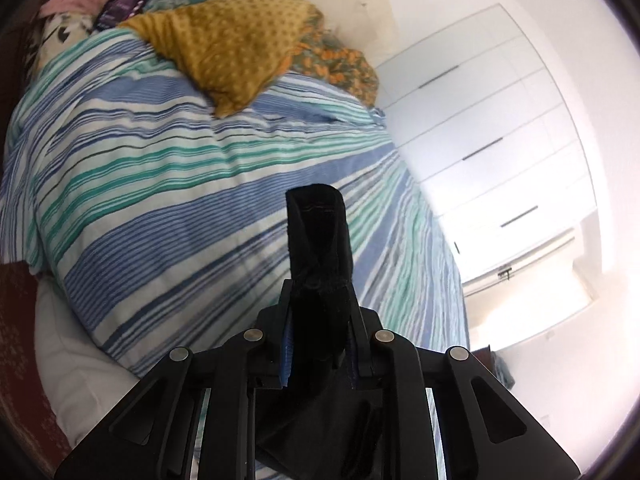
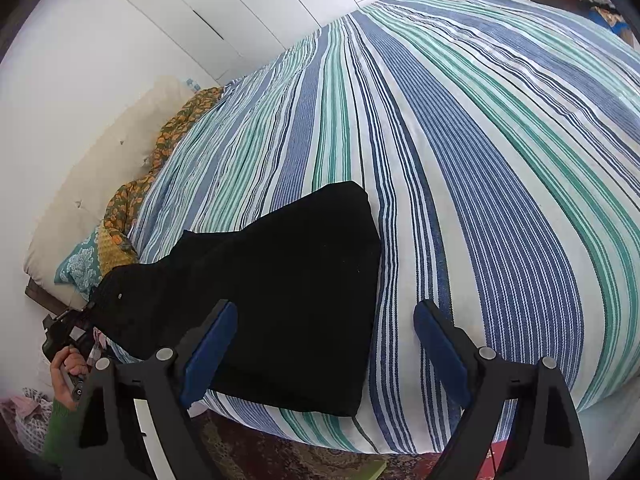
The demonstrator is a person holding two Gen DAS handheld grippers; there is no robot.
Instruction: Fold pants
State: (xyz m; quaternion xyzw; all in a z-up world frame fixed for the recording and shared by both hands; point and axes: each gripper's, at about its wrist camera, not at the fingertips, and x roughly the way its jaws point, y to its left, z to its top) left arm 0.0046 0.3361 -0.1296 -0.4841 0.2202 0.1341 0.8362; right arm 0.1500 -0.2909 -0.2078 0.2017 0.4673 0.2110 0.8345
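Note:
The black pants [image 2: 288, 280] lie on the striped bedcover [image 2: 480, 152] near its front edge, partly folded, with one end pulled up at the left. My left gripper [image 1: 320, 292] is shut on a bunched end of the black pants [image 1: 318, 236], which sticks up past its fingertips above the striped bedcover [image 1: 160, 200]. The right wrist view shows the left gripper [image 2: 64, 332] at the left edge, gripped by a hand [image 2: 66, 372] in a green sleeve. My right gripper [image 2: 324, 320] hovers open over the near part of the pants, nothing between its blue pads [image 2: 210, 344].
A mustard blanket [image 1: 236, 44] and an orange floral cloth [image 1: 344, 64] lie at the head of the bed, beside a cream pillow [image 2: 100, 184]. White wardrobe doors [image 1: 500, 140] stand along the far side. A patterned rug [image 2: 320, 464] lies below the bed edge.

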